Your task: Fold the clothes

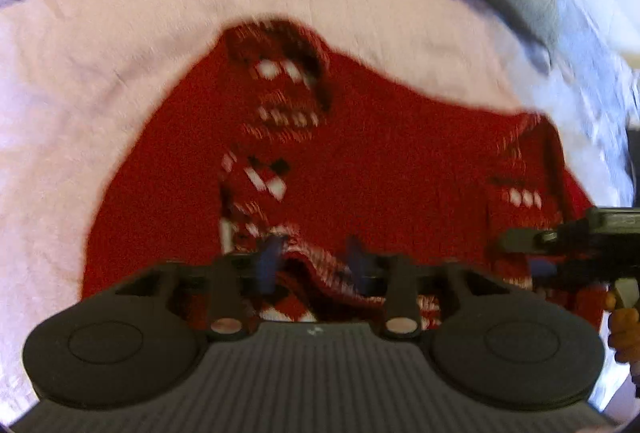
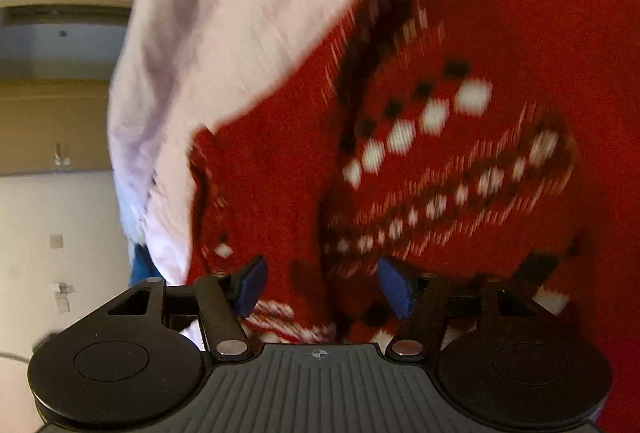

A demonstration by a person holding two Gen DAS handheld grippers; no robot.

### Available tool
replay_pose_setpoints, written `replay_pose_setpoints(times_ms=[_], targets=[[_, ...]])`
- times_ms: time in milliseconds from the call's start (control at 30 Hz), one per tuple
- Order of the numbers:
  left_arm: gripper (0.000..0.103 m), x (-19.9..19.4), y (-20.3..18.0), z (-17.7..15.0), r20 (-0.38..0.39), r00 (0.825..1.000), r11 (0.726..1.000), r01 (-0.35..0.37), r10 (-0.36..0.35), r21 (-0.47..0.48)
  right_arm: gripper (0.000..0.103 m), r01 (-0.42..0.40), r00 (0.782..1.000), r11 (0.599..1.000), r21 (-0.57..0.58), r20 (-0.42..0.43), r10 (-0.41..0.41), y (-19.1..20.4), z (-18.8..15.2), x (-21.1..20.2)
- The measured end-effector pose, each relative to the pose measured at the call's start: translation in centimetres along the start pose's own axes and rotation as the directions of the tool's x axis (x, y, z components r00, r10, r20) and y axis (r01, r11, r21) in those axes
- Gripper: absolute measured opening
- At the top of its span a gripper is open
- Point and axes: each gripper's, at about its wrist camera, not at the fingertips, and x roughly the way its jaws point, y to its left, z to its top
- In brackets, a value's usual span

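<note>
Where the left wrist view looks along its fingers, a red knitted sweater (image 1: 360,169) with white and dark diamond patterning fills the centre and lower part of the frame, spread on a pale pink blanket (image 1: 120,53). The left gripper (image 1: 314,267) stands at lower centre, its blue pads (image 1: 266,265) blurred and drawn in on a raised fold of the sweater's hem. The right gripper (image 1: 568,245) enters at the right edge, over the sweater's sleeve. In the right wrist view, the sweater (image 2: 500,33) fills the centre and right, the blanket (image 2: 240,33) the upper left. The right gripper (image 2: 322,287) shows its pads (image 2: 250,287) apart, with sweater fabric lying between them.
</note>
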Motion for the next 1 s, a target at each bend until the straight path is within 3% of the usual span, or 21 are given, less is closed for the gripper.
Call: replay_pose_setpoints(times_ms=[33,133,200,233,300,333,400,433,467,500,533,600,700,767,900,1000], targets=[[0.003,0.2,0.1,0.0,-0.013,1.0,1.0,0.015,-0.015,-0.009,0.009,0.013,1.0,1.0,-0.022,-0.016,-0.013,0.2,-0.1,0.6],[0.003,-0.7,0.4,1.5,0.003,0.995,0.994,0.103,-0.103,-0.038,0.008,0.037,0.998,0.993,-0.11,-0.041,-0.042,3.0,2.7,-0.1],[0.003,-2.0,0.3,4.4,0.076,0.987,0.989,0.144,-0.142,-0.025,0.006,0.051,0.997,0.984,-0.17,-0.055,-0.061,4.9,4.7,-0.7],[0.003,-2.7,0.1,6.4,0.132,0.98,0.988,0.152,-0.149,-0.012,0.004,0.038,0.999,0.972,-0.231,-0.019,-0.043,6.6,6.3,-1.4],[0.003,-4.5,-0.5,10.9,0.28,0.948,0.988,0.154,-0.151,0.013,0.004,0.003,0.99,0.956,-0.292,0.135,0.039,10.2,10.5,-3.6],[0.004,-5.4,-0.8,13.0,0.351,0.925,0.989,0.148,-0.146,0.022,0.004,-0.012,0.973,0.947,-0.321,0.213,0.084,12.0,12.6,-4.8],[0.005,-6.7,-1.3,15.9,0.443,0.888,0.991,0.134,-0.125,0.011,0.004,-0.047,0.909,0.957,-0.285,0.385,0.16,13.9,16.6,-6.7],[0.005,-7.3,-1.5,17.1,0.473,0.874,0.992,0.125,-0.109,-0.003,0.005,-0.028,0.893,0.966,-0.256,0.428,0.14,14.2,17.6,-7.4],[0.007,-7.6,-1.5,17.4,0.481,0.873,0.994,0.111,-0.086,-0.024,0.008,-0.002,0.881,0.975,-0.224,0.462,0.108,14.5,18.4,-8.0],[0.022,-7.9,-1.4,17.0,0.48,0.875,0.995,0.095,-0.065,-0.038,0.035,0.024,0.867,0.981,-0.191,0.493,0.075,14.7,19.2,-8.6],[0.04,-7.9,-1.3,16.3,0.472,0.88,0.996,0.079,-0.045,-0.051,0.075,0.051,0.872,0.982,-0.182,0.488,0.046,14.3,19.0,-9.1],[0.04,-7.4,-0.5,13.4,0.419,0.908,0.997,0.038,-0.004,-0.072,0.078,0.1,0.878,0.971,-0.219,0.478,0.018,12.1,16.6,-10.1],[0.034,-6.5,0.6,7.3,0.287,0.957,0.995,-0.011,0.039,-0.099,0.078,0.269,0.906,0.915,-0.301,0.401,-0.134,7.4,10.1,-10.3],[0.033,-6.2,1.2,1.9,0.186,0.981,0.992,-0.033,0.056,-0.122,0.078,0.355,0.901,0.869,-0.346,0.374,-0.22,3.0,4.6,-10.9],[0.033,-7.4,0.7,-6.7,0.044,0.996,0.976,-0.063,0.074,-0.208,0.068,0.442,0.897,0.725,-0.529,0.266,-0.353,-2.6,-6.3,-12.7],[0.033,-8.8,-0.4,-11.1,-0.016,0.998,0.963,-0.06,0.058,-0.263,0.066,0.409,0.898,0.614,-0.675,0.179,-0.402,-3.5,-13.6,-14.0]])
